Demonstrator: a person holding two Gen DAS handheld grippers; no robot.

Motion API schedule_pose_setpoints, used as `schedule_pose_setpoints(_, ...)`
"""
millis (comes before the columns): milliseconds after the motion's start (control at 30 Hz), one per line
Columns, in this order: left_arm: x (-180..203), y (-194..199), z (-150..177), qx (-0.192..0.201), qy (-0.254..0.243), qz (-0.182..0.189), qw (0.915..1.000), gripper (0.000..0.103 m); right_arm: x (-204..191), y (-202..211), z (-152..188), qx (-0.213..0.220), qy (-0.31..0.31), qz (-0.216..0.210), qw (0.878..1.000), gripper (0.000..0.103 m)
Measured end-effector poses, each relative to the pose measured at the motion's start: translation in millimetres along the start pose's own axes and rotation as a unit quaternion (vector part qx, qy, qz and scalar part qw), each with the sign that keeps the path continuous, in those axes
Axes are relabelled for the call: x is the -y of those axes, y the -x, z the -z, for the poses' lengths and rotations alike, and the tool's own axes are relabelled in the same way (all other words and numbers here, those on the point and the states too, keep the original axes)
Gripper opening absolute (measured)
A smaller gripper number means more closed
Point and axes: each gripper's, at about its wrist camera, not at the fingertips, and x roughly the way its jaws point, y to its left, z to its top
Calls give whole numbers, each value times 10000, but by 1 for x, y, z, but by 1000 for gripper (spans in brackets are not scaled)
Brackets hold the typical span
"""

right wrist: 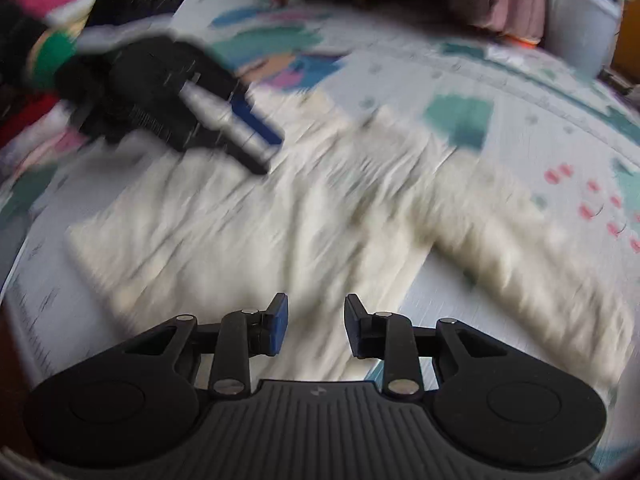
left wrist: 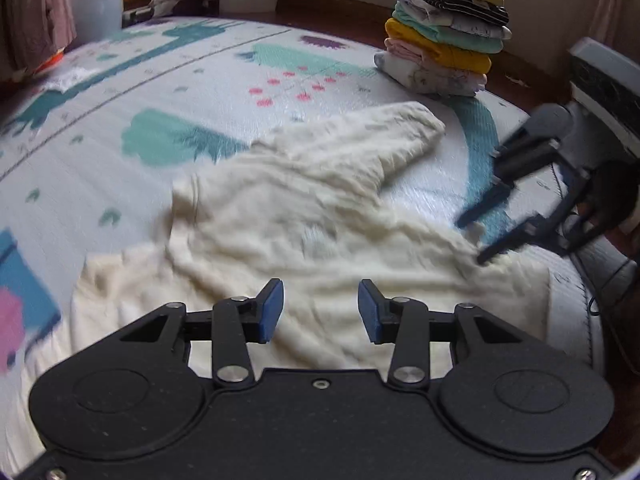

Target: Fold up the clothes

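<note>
- The left hand-held gripper hovers with its jaws apart and empty, directly above the near hem of a cream garment.
- The right hand-held gripper is likewise spread, holding nothing, over the garment's side edge.
- The garment lies rumpled on a patterned play mat.
- A stack of folded clothes sits well beyond the left hand-held gripper, to its right.

Soft daylight; right wrist view heavy motion blur, fisheye-bent edges.
</note>
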Motion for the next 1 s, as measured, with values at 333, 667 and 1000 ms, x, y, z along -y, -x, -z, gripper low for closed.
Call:
schedule_pose_setpoints(333, 12, -35, -6, -246, -35, 247, 9994, 40, 102, -21, -3, 965, -3784, -748, 9176, 52)
schedule_pose_setpoints(667, 29, -32, -8, -370, -280, 205, 9987, 40, 118, -21, -25, 1105, -3224, -205, 9399, 11)
schedule_pose_setpoints(1000, 45, -33, -1, -580, -472, 433, 9963, 43, 117, -16, -37, 913, -2174, 378, 9711, 8)
